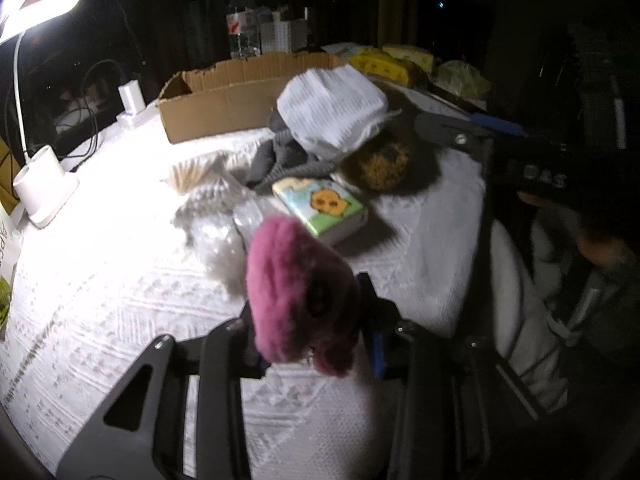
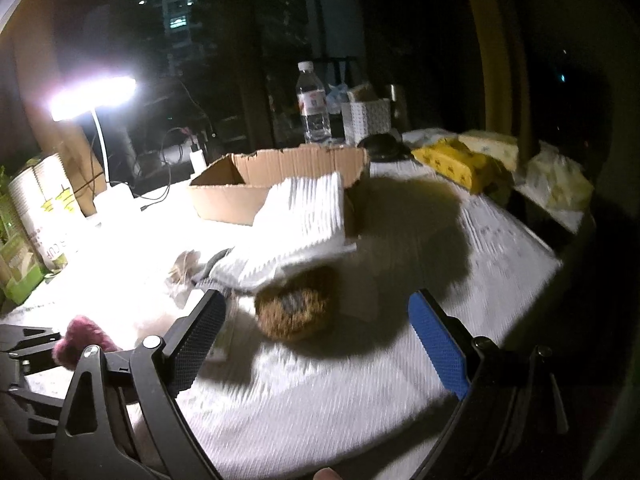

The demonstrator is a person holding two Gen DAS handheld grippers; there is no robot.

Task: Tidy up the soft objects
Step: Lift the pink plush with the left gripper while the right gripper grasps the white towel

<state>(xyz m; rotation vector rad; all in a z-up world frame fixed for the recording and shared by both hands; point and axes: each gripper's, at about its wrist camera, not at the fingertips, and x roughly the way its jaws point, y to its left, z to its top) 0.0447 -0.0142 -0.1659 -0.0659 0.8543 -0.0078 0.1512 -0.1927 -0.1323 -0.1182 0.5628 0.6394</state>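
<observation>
Left wrist view: left gripper (image 1: 316,320) is pinching 1 magenta plush toy (image 1: 296,292) between its fingers, toy sticking up above the tips, lifted off the white textured cloth (image 1: 120,300) that covers the table. Just ahead of the tips: 1 tissue pack w/ cartoon print (image 1: 320,206), flat on the cloth. Ahead-left of that, 1 clear plastic bag (image 1: 224,240) and 1 grey-tan fluffy item (image 1: 200,184), blurred. Further ahead: 1 dark grey knit piece (image 1: 280,156), w/ 1 white ribbed cloth (image 1: 332,108) piled on top of it; 1 brown-yellow fuzzy ball (image 1: 380,164) touching the pile on its right. Beyond the pile, 1 open cardboard box (image 1: 224,100). Behind the box, 1 water bottle (image 1: 242,24). Far left: 1 white desk lamp (image 1: 44,184), lit. Right gripper (image 1: 472,124) enters from the right, near the fuzzy ball; can't tell its jaw state here.

Right wrist view: right gripper (image 2: 316,340) is spread wide, nothing between the fingers; 1 black pad left, 1 blue pad right. Brown-yellow fuzzy ball (image 2: 296,312) sits just ahead of the tips, between the 2 fingers' lines, not touched. White ribbed cloth (image 2: 304,216) just beyond it, overlapping the cardboard box (image 2: 280,184) front. Magenta plush toy (image 2: 84,340) far left in the left gripper (image 2: 60,348). Far right ahead: yellow packs (image 2: 460,164), at least 2, count unclear. Water bottle (image 2: 314,104) behind the box.
</observation>
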